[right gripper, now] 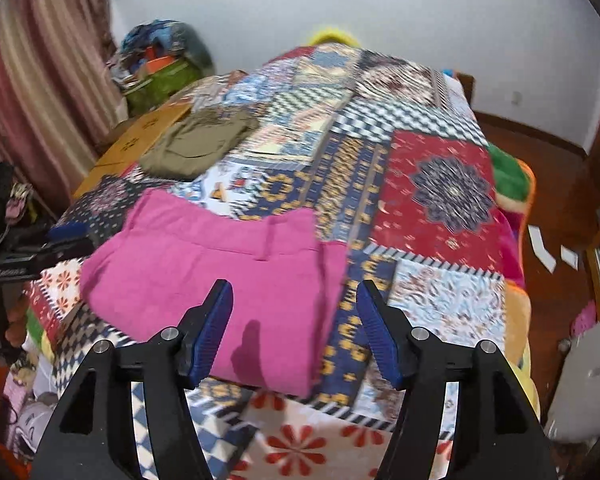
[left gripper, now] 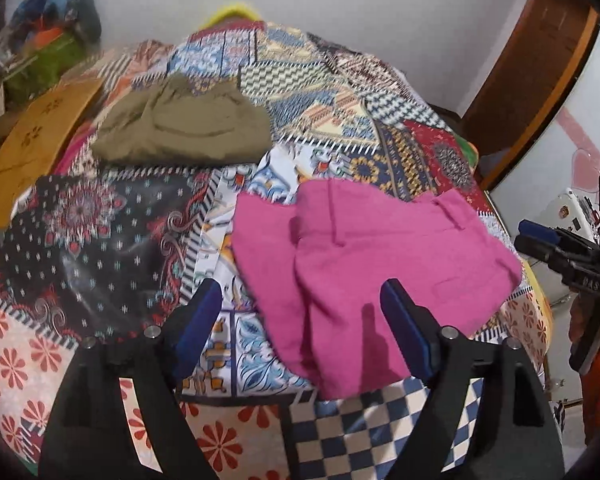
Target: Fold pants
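Folded pink fabric pants (left gripper: 364, 248) lie flat on the patchwork quilt (right gripper: 440, 208). Left gripper (left gripper: 300, 312) and right gripper (right gripper: 294, 312) hover above them, jaws apart, holding nothing.

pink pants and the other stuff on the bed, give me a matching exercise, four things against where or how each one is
Things:
1. pink pants
2. olive garment
3. cardboard box
4. left tool

States:
A. at the bed's edge, beside the olive fabric
B. open, nothing gripped
C. folded, nearest on the quilt
D. folded, farther back on the quilt

Pairs: 1-C, 2-D, 3-A, 4-B
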`<state>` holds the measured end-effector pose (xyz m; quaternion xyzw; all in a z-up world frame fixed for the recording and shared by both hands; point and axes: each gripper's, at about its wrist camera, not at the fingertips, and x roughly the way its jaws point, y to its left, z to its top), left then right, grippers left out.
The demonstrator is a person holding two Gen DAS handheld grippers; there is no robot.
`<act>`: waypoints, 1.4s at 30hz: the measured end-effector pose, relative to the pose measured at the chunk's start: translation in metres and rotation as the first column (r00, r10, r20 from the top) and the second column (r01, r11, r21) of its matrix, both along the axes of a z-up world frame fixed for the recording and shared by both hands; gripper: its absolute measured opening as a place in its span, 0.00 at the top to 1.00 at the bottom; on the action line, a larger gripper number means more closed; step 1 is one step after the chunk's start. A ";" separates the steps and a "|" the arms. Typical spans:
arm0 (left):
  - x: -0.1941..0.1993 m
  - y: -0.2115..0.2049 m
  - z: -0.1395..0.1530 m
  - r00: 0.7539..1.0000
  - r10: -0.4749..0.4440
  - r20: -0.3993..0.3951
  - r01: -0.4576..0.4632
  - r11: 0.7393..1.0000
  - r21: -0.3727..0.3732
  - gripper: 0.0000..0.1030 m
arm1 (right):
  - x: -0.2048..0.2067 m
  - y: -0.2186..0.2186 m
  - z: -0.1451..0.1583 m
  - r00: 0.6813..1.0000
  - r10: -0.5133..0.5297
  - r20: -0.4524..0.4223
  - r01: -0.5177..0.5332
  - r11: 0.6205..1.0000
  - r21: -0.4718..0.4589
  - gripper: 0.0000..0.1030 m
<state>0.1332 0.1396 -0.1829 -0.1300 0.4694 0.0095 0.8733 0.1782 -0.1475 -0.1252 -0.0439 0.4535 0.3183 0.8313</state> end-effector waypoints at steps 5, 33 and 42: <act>0.002 0.003 -0.019 0.999 -0.011 -0.050 0.007 0.996 -0.094 0.18 | 0.009 0.001 -0.020 0.998 -0.010 -0.063 0.009 1.000 -0.010 0.41; 0.044 -0.002 -0.060 0.996 -0.033 -0.081 0.011 0.967 -0.253 0.19 | 0.032 0.004 -0.067 0.961 0.052 -0.271 -0.013 0.990 0.143 0.41; 0.044 -0.011 -0.057 0.998 -0.035 -0.055 0.021 0.971 -0.237 0.38 | 0.028 0.012 -0.063 0.964 0.046 -0.262 -0.003 0.987 0.162 0.62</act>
